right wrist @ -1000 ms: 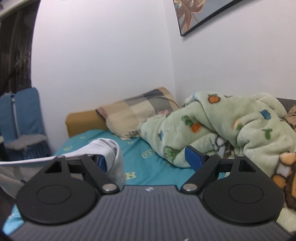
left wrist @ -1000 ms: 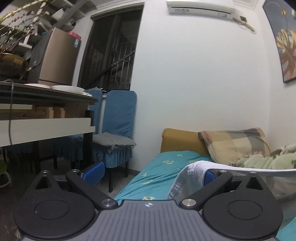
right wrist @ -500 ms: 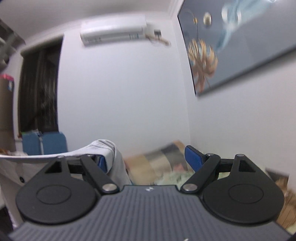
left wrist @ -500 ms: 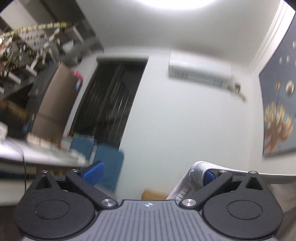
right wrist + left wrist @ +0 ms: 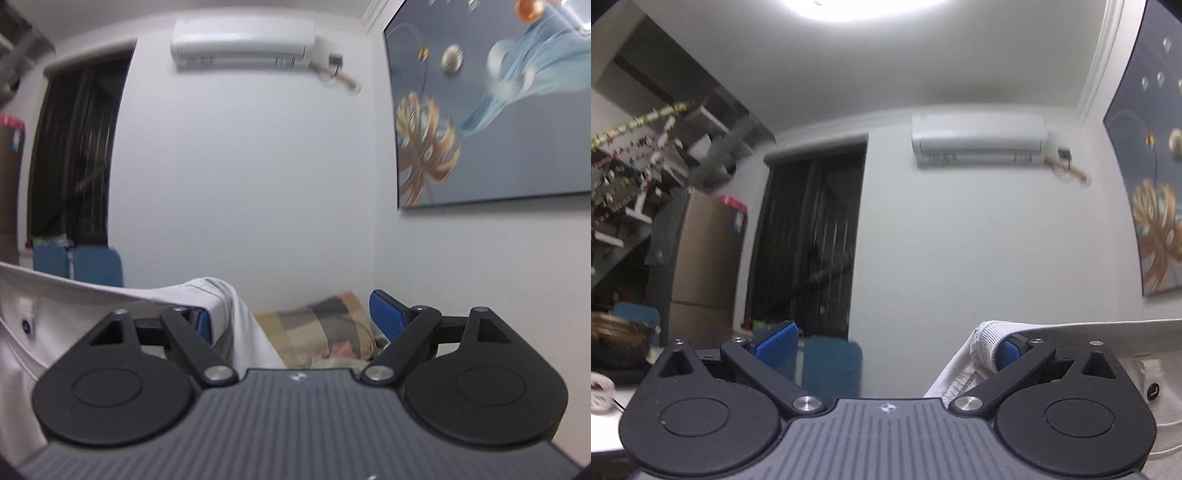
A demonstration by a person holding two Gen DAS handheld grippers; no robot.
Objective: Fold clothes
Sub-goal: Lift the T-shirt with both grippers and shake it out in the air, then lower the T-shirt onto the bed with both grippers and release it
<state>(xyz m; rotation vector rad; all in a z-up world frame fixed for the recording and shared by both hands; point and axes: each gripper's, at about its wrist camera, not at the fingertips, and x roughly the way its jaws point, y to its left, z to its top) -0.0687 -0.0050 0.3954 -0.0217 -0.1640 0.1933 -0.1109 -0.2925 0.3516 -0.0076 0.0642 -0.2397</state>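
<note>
Item 1: my left gripper (image 5: 892,341). Fingers spread wide. The left blue pad (image 5: 775,343) is bare; the right pad is wrapped by the ribbed hem of a white garment (image 5: 1071,332), which hooks over that finger only. Nothing is pinched between the two pads.

Item 2: my right gripper (image 5: 291,317). Fingers likewise spread wide. The right blue pad (image 5: 386,314) is bare; the left finger carries the garment's ribbed edge (image 5: 218,295), draped over it and hanging down its inner side.

Item 3: white garment. Held up in the air, strung between the two grippers. From the left wrist view its top edge runs taut to the right border; from the right wrist view it runs to the left border, with a small label and a dark button visible on the cloth below.

Item 4: room, as seen with both cameras tilted upward.
- Air conditioner (image 5: 979,138), white, wall-mounted, above and right of a dark doorway (image 5: 809,240).
- Painting (image 5: 491,107), grey-blue with a golden leaf, on the side wall.
- Ceiling light (image 5: 857,7), bright, at the top edge.
- Cardboard boxes (image 5: 705,254), stacked left of the doorway.
- Blue chair backs (image 5: 96,266), low against the far wall.
- Plaid pillow (image 5: 325,328), seen between the right gripper's fingers.
</note>
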